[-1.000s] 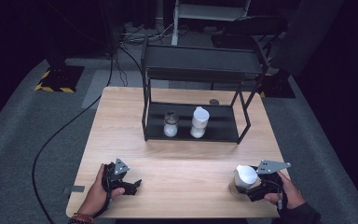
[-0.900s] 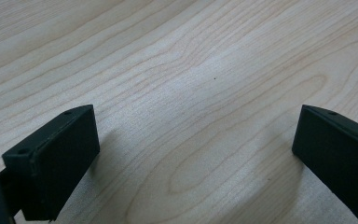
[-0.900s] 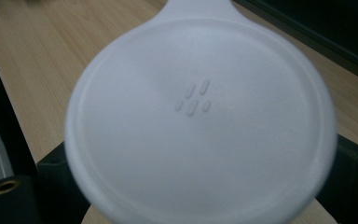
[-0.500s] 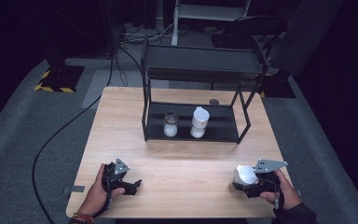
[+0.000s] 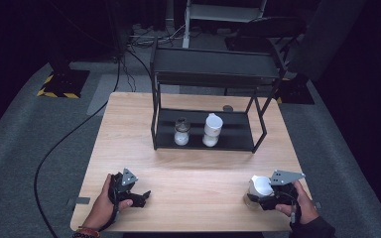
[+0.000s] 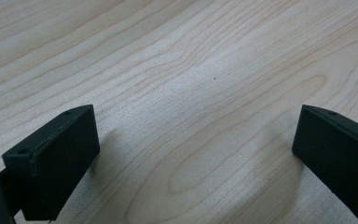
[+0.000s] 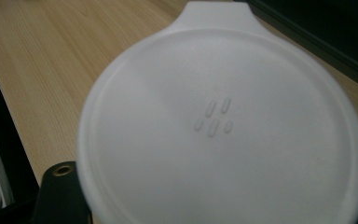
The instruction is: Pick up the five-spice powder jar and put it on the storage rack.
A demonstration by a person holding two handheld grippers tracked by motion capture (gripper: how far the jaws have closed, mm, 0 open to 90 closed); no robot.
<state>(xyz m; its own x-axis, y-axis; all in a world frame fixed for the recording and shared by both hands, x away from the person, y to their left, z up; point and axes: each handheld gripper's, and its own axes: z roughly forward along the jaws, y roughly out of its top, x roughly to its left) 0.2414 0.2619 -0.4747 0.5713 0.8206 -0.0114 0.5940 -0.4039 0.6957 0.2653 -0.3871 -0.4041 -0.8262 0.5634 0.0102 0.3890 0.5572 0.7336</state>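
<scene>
At the table's front right, my right gripper [image 5: 257,196] is shut on a jar with a white lid [image 5: 260,186]. In the right gripper view the round white lid [image 7: 223,126], with a small tab at its far edge, sits very close to the camera and hides most of the jaws. My left gripper [image 5: 143,195] rests low at the front left. In the left gripper view it [image 6: 196,154] stands open over bare wood with nothing between its jaws.
A black two-level rack [image 5: 213,64] stands at the middle back of the wooden table [image 5: 198,173]. On its lower shelf are a small glass jar [image 5: 181,132] and a white-lidded jar [image 5: 212,130]. A small round object [image 5: 227,108] lies behind the rack.
My right gripper has shifted slightly left with the jar in it. The left gripper has stayed where it was.
</scene>
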